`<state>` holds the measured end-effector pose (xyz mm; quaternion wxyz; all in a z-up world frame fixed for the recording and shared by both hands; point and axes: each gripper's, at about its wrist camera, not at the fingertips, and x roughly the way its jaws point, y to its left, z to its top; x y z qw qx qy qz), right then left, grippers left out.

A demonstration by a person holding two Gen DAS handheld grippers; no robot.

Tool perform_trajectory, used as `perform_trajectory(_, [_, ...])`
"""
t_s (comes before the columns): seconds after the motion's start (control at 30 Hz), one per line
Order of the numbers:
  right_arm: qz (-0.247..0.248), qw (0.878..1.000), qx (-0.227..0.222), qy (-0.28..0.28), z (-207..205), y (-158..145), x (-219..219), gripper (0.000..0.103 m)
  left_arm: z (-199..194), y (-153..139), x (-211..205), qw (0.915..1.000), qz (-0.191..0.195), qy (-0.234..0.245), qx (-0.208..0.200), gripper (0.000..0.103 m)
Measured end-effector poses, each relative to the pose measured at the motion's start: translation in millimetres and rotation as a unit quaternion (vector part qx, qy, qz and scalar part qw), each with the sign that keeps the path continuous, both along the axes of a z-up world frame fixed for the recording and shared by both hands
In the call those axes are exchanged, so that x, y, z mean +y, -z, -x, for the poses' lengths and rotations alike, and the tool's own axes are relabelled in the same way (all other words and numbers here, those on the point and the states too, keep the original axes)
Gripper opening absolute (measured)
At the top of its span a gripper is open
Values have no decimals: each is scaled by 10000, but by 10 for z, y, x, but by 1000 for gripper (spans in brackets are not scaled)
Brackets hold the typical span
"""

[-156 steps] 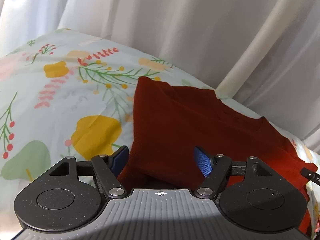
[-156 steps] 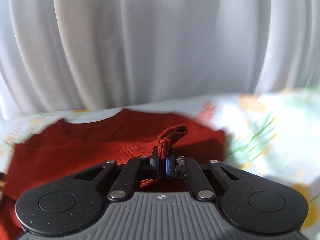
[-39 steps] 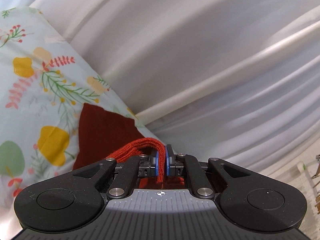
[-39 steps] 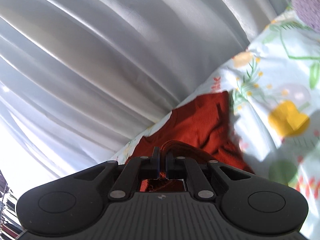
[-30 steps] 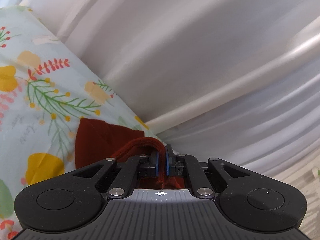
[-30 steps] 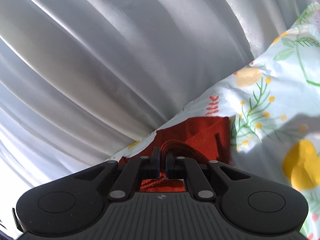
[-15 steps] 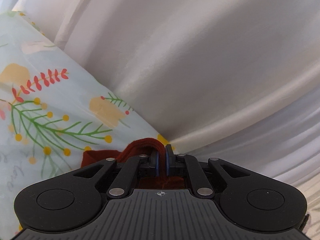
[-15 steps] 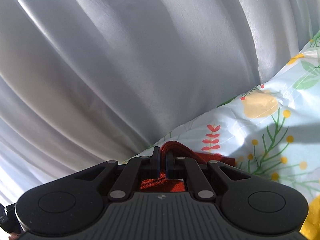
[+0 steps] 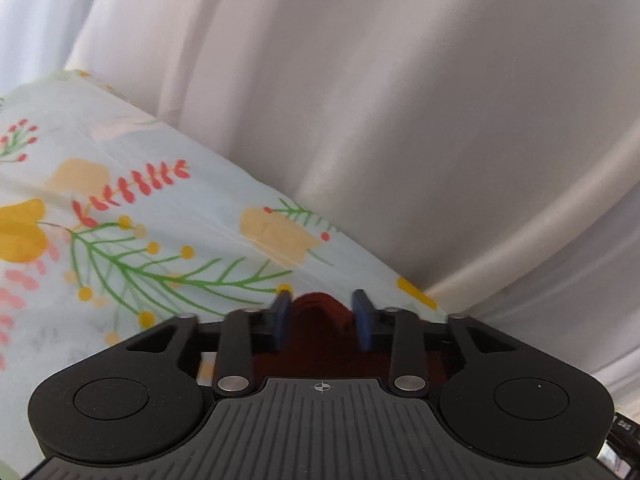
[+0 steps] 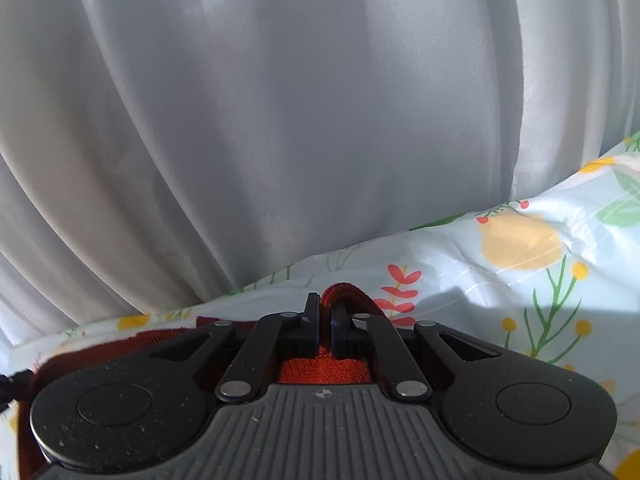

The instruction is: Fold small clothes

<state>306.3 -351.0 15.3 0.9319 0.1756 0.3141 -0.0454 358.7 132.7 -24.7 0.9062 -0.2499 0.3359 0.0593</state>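
Observation:
The red knit garment [image 9: 318, 308] lies on the floral sheet [image 9: 132, 236], mostly hidden under both grippers. In the left wrist view my left gripper [image 9: 322, 306] has its jaws opening; a bump of the red cloth sits between the blue pads [image 9: 280, 312] without being pressed. In the right wrist view my right gripper [image 10: 325, 312] is shut on a ribbed edge of the red garment [image 10: 344, 294], which loops up over its fingertips. More of the red cloth spreads to the lower left there.
White curtains [image 10: 280, 120] hang close behind the far edge of the sheet and fill the upper part of both views. The floral sheet [image 10: 540, 272] stretches to the right of the right gripper and to the left of the left gripper.
Both grippers carried the red cloth forward and down toward the far edge of the sheet. The left gripper's jaws, shut on the cloth before, have parted; the right gripper stays shut.

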Motion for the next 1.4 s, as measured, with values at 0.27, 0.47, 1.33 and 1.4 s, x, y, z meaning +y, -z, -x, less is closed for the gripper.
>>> perform_trajectory(0.27, [-589,9951,-681,-412,253,87,414,16,32,92,-1029,9884,-413,1333,-601,76])
perform_trajectory(0.47, [-824,9762,-339,-1975,39,517,1275,20,-293,516,-1381,9838,-1282,1168,-462,78])
perform_trajectory(1.33, [924,9918,-348,-811,1165,362,454,27,423,346,-757,9830,-1741,573,26,84])
perform_trajectory(1.4, [1192,9886,-352,-854,1253,372,477,27,526,334,-691,9819,-1833,463,102,84])
